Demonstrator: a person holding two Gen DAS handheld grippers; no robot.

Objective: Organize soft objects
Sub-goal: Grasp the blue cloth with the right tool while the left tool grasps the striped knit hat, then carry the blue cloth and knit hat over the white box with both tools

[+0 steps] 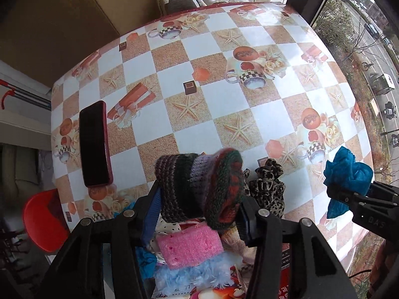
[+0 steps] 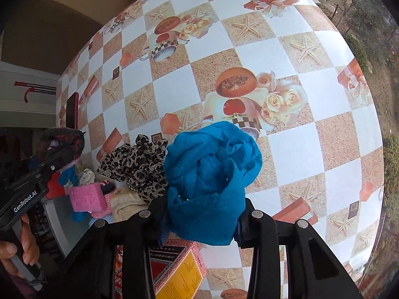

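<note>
Left gripper (image 1: 199,214) and right gripper (image 2: 202,221) both pointing downward, fingers (image 1: 152,214) clamped, each fully loaded.

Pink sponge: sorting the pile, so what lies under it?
The pink sponge rests on fluffy light-blue fabric, with a polka-dot cloth beside it. Anything deeper is covered.

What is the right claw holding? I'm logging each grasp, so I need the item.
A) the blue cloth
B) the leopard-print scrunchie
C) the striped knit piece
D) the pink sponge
A: the right claw is clamped on the bunched blue cloth, while the striped knit piece sits in the left claw.
</note>
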